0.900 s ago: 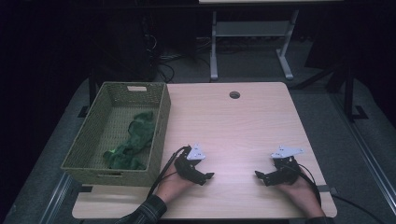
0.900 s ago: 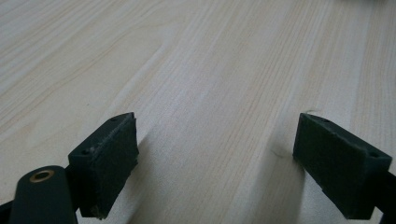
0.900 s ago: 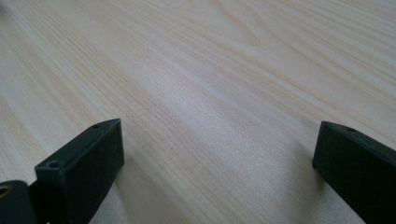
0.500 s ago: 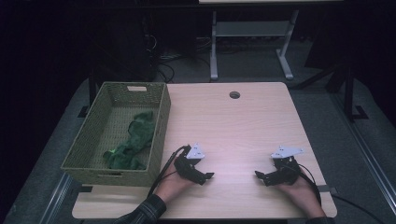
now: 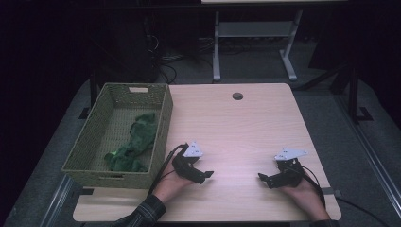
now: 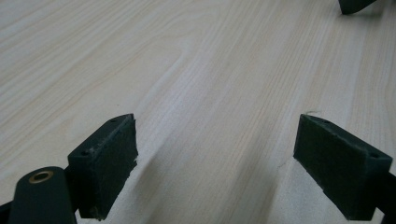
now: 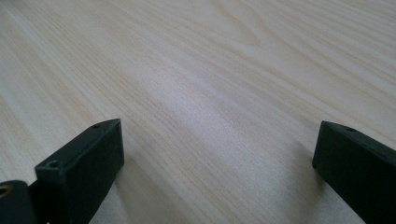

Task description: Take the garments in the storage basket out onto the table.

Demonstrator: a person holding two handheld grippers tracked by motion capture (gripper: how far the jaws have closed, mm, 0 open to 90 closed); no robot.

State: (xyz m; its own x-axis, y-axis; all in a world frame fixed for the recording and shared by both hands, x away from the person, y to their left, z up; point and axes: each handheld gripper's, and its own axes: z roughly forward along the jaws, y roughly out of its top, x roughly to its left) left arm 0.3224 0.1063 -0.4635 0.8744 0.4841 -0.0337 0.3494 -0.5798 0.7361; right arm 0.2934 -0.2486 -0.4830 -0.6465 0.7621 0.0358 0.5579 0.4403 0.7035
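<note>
My left gripper point(image 5: 202, 175) rests on the light wood table point(image 5: 236, 127) near the front edge, just right of the basket. It is open, and in the left gripper view point(image 6: 217, 128) bare wood shows between its black pads point(image 6: 109, 154). My right gripper point(image 5: 265, 179) lies at the front right, pointing towards the left one. It is open too, and in the right gripper view point(image 7: 219, 130) only table grain lies between its pads point(image 7: 88, 158). A tip of the right gripper point(image 6: 355, 4) peeks in at the top right of the left gripper view.
A woven green basket point(image 5: 106, 174) stands along the table's left edge with a crumpled green cloth point(image 5: 135, 142) inside. A round cable hole point(image 5: 237, 96) sits near the far edge. A metal stand point(image 5: 250, 42) is on the floor beyond.
</note>
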